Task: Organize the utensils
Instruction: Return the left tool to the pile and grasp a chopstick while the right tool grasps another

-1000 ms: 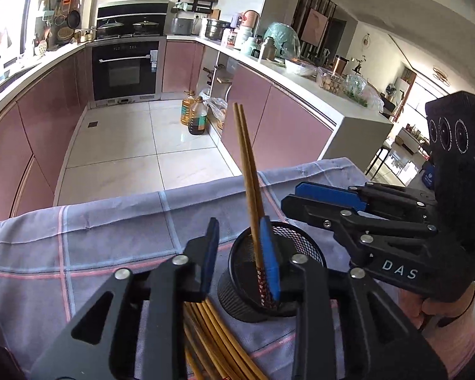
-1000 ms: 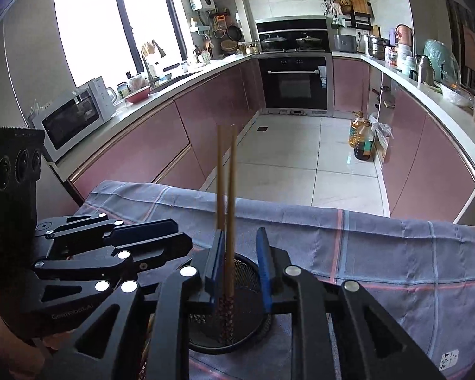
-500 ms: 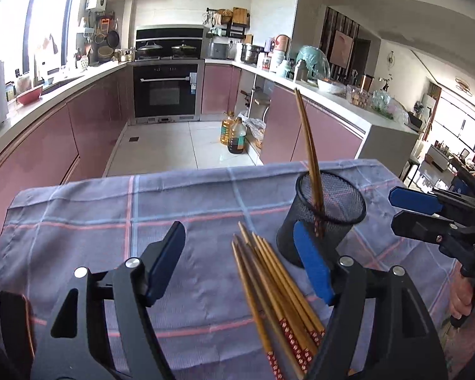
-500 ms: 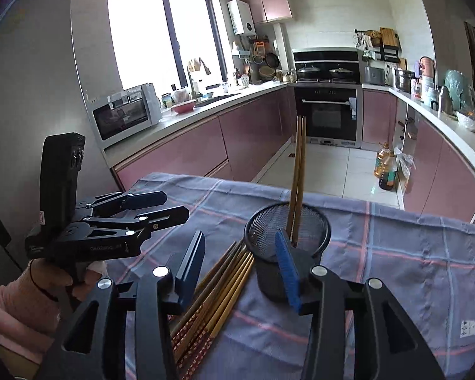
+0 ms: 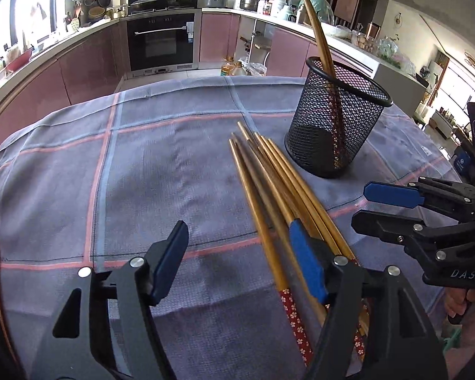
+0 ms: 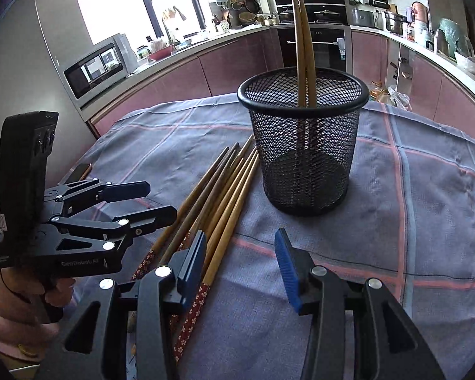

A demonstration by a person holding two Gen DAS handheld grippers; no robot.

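Chopsticks (image 5: 269,186) lie bundled on the desk (image 5: 142,174) beside the mesh cup (image 5: 335,120); left gripper (image 5: 237,262), empty, is closing, so straddle one stick. Right gripper (image 6: 240,262) hovers half-open, empty: isolate one before pinching.

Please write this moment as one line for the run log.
left gripper: closing, empty | right gripper: open, empty | mesh cup: holds two chopsticks | chopstick pile: on cloth

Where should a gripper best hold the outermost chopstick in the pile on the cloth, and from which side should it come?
Probably the bare wooden shaft just above the patterned end of the outermost chopstick, approached from above with jaws across its length. It lies flat on the cloth at the pile's open edge, away from the mesh cup.
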